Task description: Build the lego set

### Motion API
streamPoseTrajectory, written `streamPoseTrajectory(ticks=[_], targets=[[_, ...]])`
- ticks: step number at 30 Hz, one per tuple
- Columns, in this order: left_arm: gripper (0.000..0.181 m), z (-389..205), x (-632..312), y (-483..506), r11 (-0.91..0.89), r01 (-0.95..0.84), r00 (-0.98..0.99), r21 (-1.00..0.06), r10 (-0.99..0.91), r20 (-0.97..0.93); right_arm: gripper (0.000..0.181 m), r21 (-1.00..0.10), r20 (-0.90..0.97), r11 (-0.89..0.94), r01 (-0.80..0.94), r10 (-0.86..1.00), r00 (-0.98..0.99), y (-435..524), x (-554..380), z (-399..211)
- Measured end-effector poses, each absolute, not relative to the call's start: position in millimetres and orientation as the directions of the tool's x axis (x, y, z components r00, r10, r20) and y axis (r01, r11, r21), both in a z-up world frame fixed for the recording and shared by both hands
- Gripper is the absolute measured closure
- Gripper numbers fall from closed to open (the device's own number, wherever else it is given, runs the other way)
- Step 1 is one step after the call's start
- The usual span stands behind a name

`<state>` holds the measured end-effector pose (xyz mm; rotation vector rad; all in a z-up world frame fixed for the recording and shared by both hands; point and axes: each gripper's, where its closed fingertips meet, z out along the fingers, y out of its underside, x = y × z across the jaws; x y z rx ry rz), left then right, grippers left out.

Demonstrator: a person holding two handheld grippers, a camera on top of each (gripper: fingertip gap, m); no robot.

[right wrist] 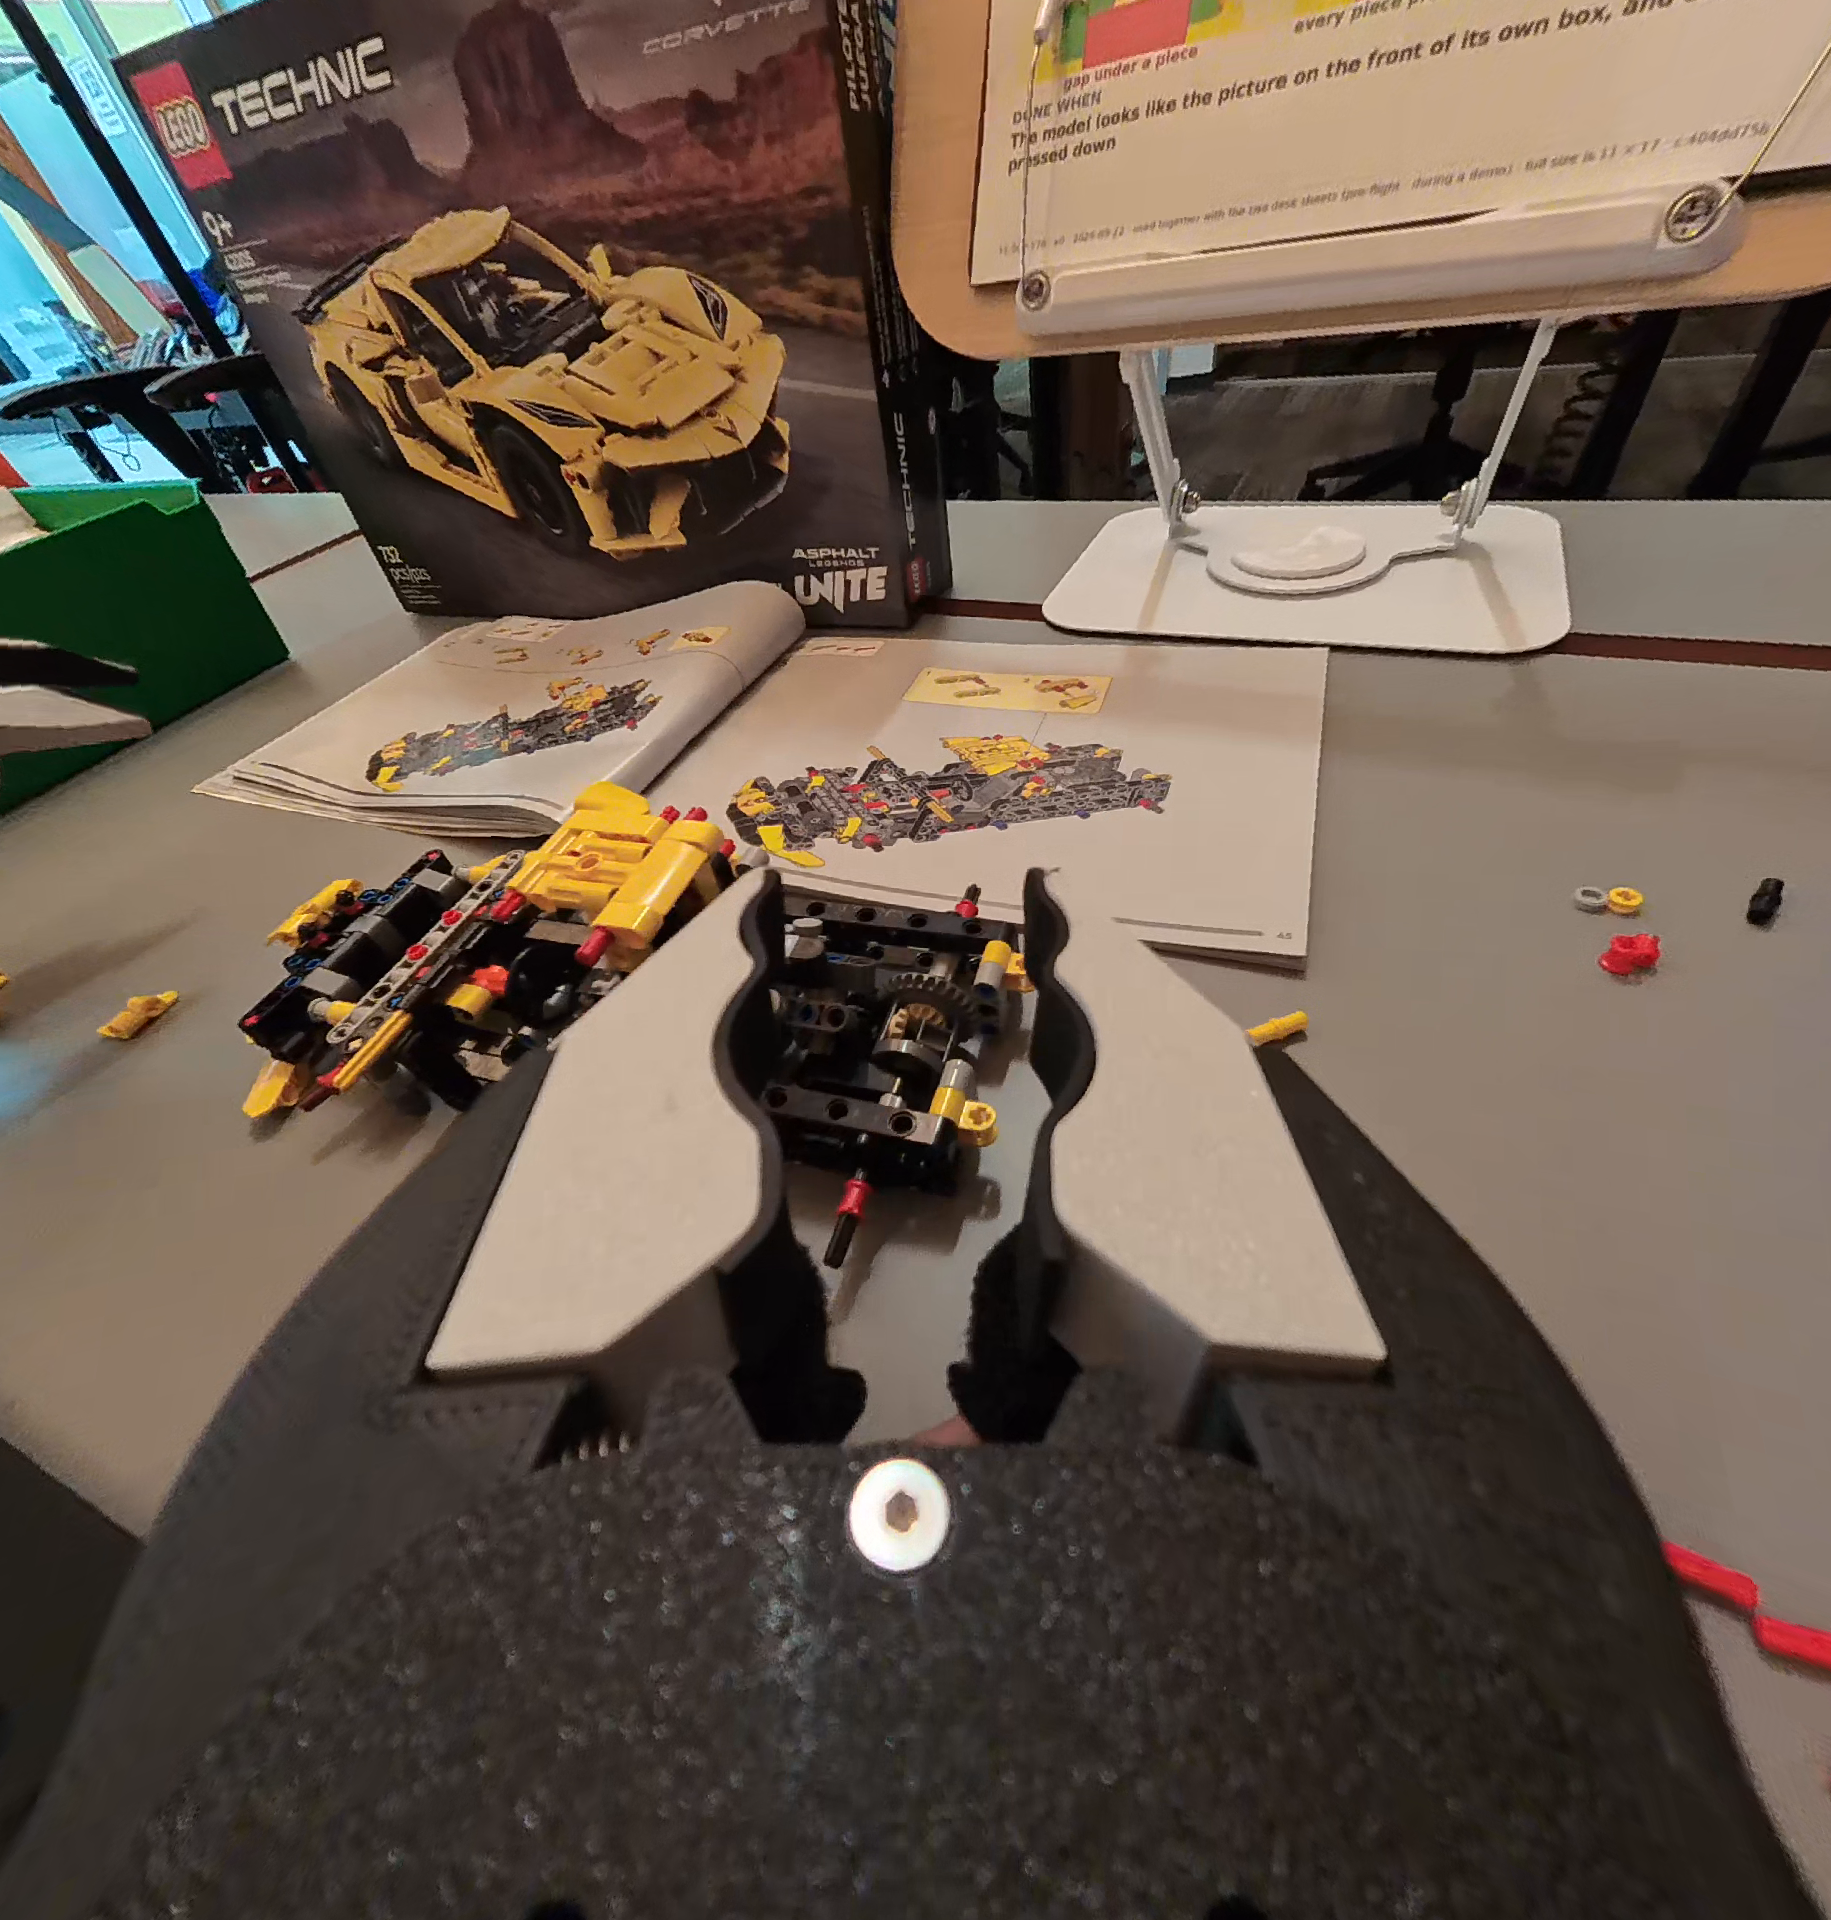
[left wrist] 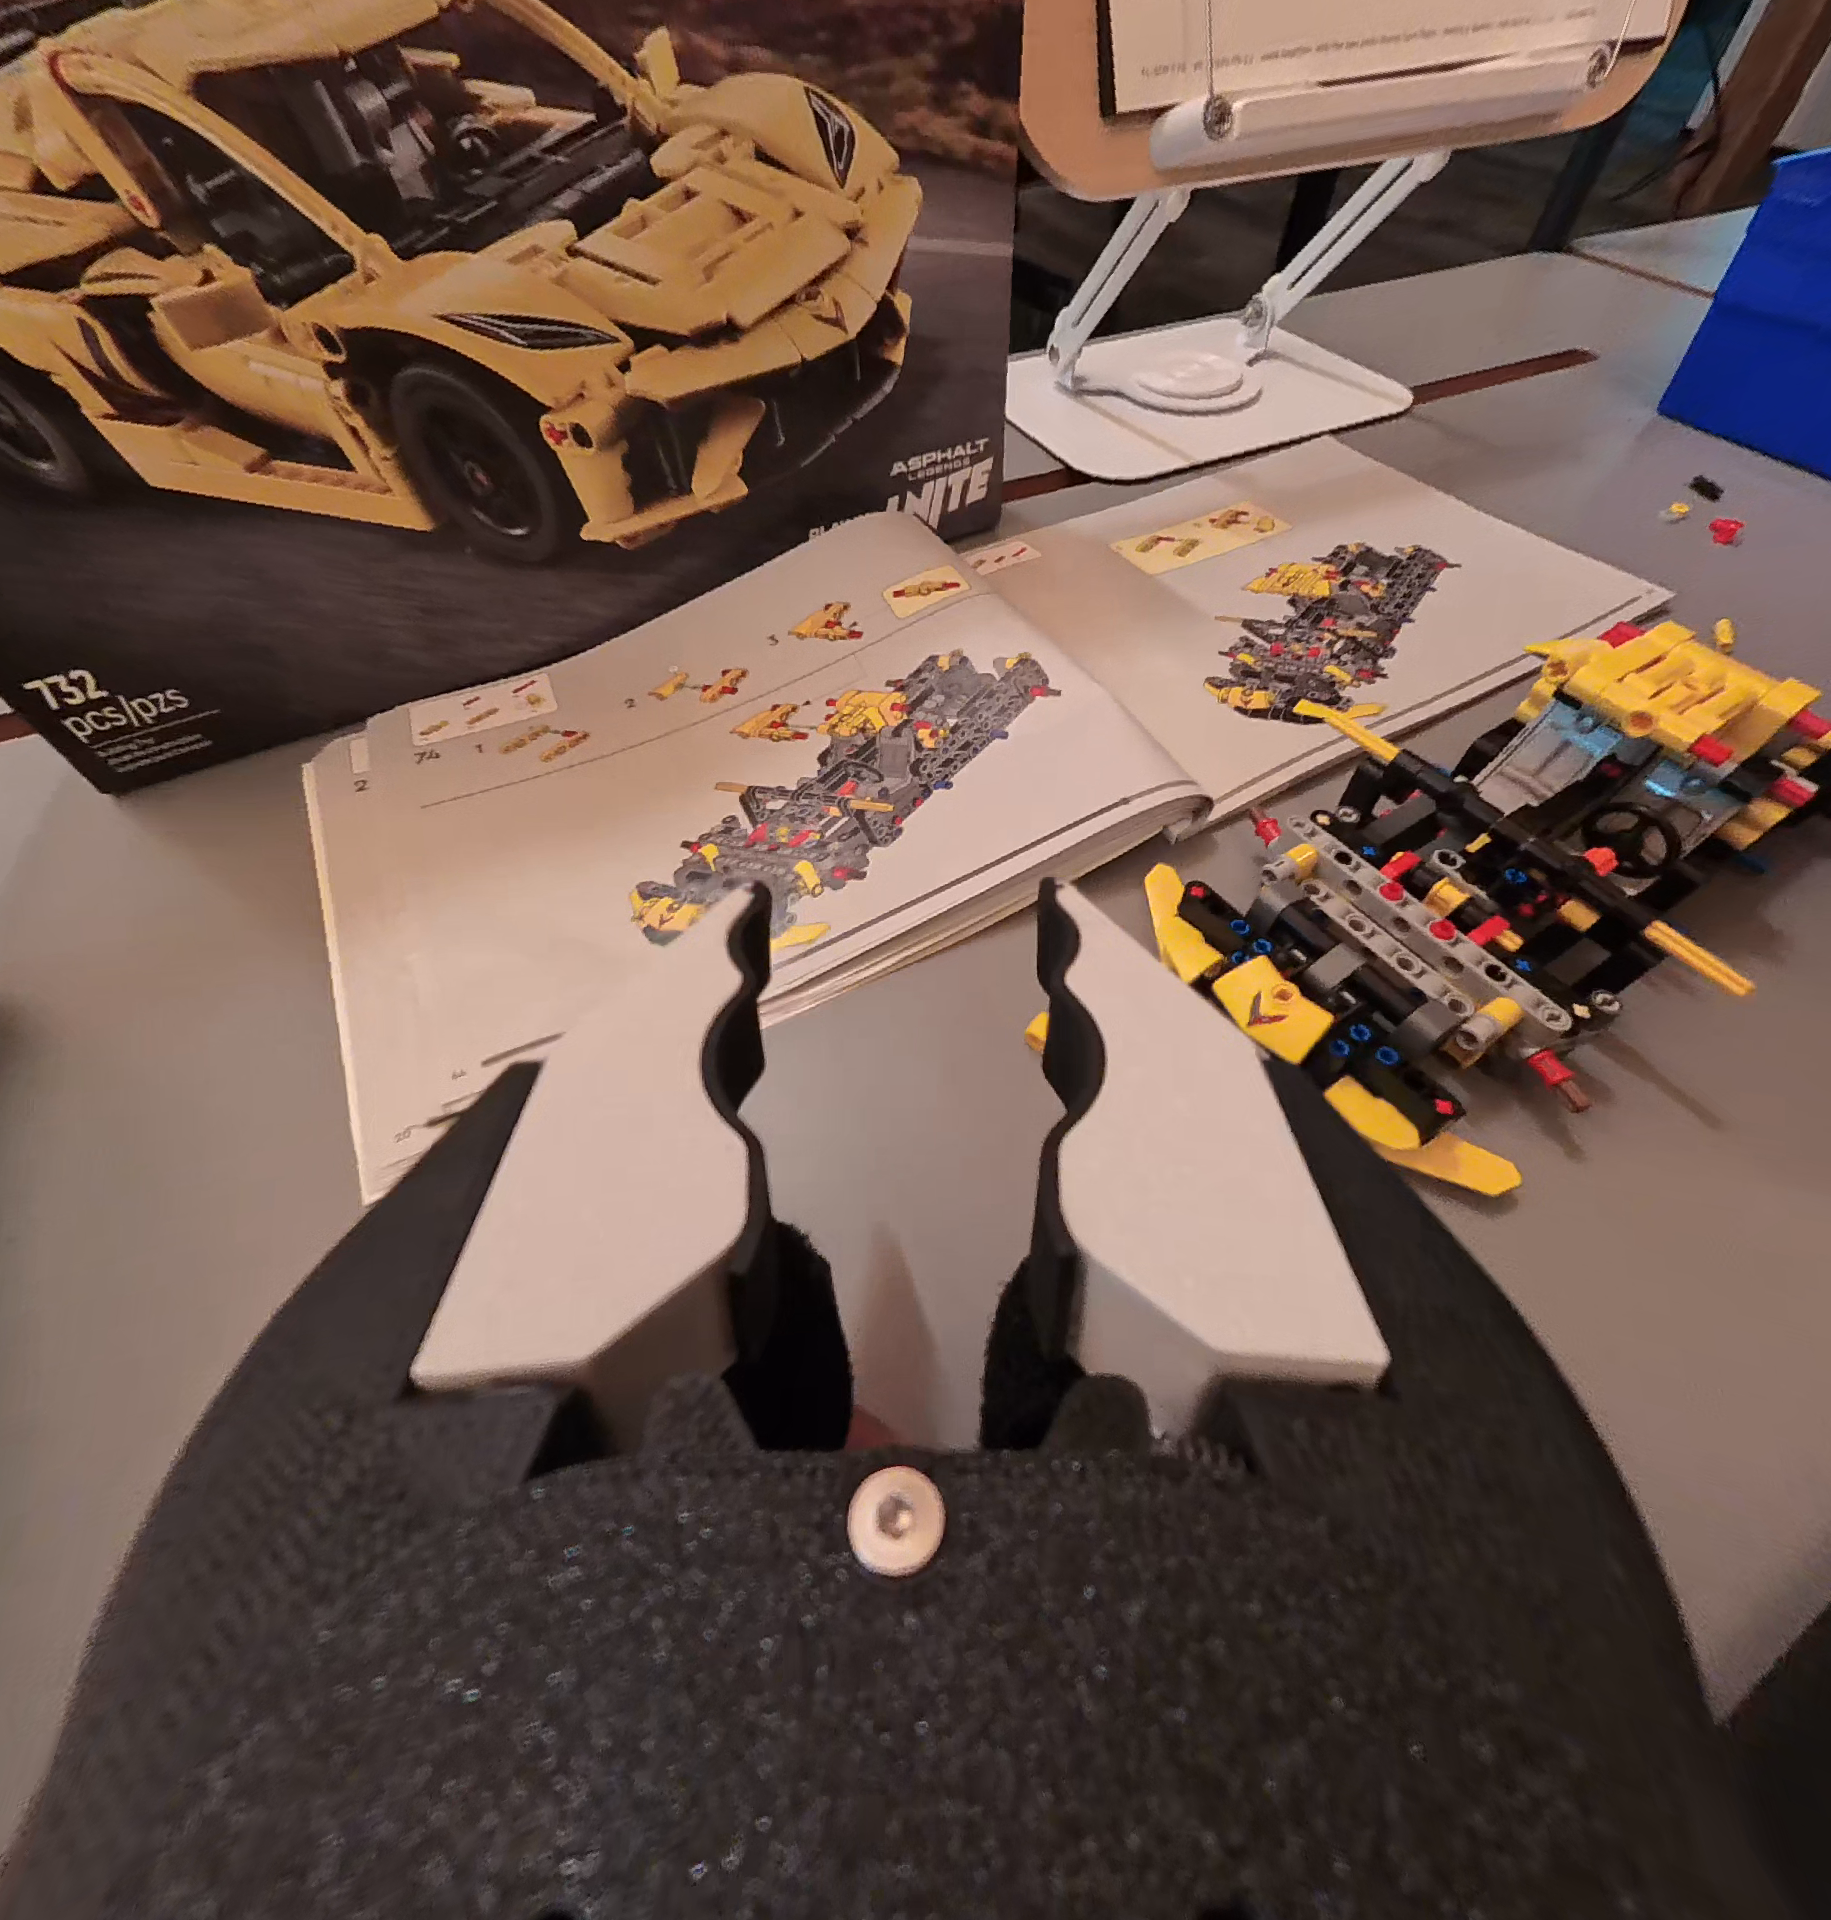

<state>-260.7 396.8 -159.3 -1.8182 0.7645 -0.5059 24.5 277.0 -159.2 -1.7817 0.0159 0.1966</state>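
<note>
Both tongs, left [left wrist: 900,904] and right [right wrist: 900,883], gape empty above the grey desk [right wrist: 1513,1143]; the half-built yellow-and-black Lego car chassis [right wrist: 495,956] rests beside the open instruction booklet [right wrist: 1098,748].

box [right wrist: 620,343]: dark front carries a red logo patch, white lettering, small white print in the corner | manual [right wrist: 994,769]: open pages carry small step digits | sheet [right wrist: 1410,104] on stand [right wrist: 1306,582]: black print lines
</note>
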Motion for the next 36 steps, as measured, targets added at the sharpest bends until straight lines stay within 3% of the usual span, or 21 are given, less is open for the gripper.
streamPoseTrajectory(ticks=[4,7,11,17,22,29,36], targets=[[0.129,-158.3,-288.1,394.3,-0.369,-0.217,0.727,-0.904,-0.679,0.102,0.137,-0.974,-0.121,-0.204,-0.101,0.090,0.989,274.6,23.7,-157.1],[0.129,-172.3,-322.4,380.8,-0.523,-0.322,0.739,-0.789,-0.660,0.137,0.138,-0.976,-0.091,-0.208,-0.068,0.101,0.991,274.5,19.1,-157.8],[0.128,-186.0,-393.1,360.4,-0.595,-0.456,0.810,-0.662,-0.586,-0.031,0.139,-0.976,-0.081,-0.210,-0.059,0.100,0.992,275.1,18.3,-157.9],[0.129,-195.8,-439.3,322.2,-0.456,-0.668,0.688,-0.588,-0.679,-0.255,0.140,-0.965,-0.136,-0.240,-0.106,0.113,0.984,278.4,16.7,-162.4],[0.129,-213.1,-443.1,304.8,-0.509,-0.610,0.715,-0.608,-0.685,-0.144,0.140,-0.964,-0.139,-0.245,-0.106,0.123,0.983,279.2,14.1,-163.0],[0.129,-213.9,-395.0,306.6,-0.399,-0.571,0.581,-0.717,-0.814,-0.010,0.140,-0.964,-0.144,-0.242,-0.108,0.134,0.980,278.6,12.4,-162.5],[0.130,-221.2,-382.3,344.9,-0.264,-0.709,0.431,-0.653,-0.896,-0.105,0.140,-0.961,-0.165,-0.247,-0.126,0.144,0.976,279.2,11.8,-163.1]])
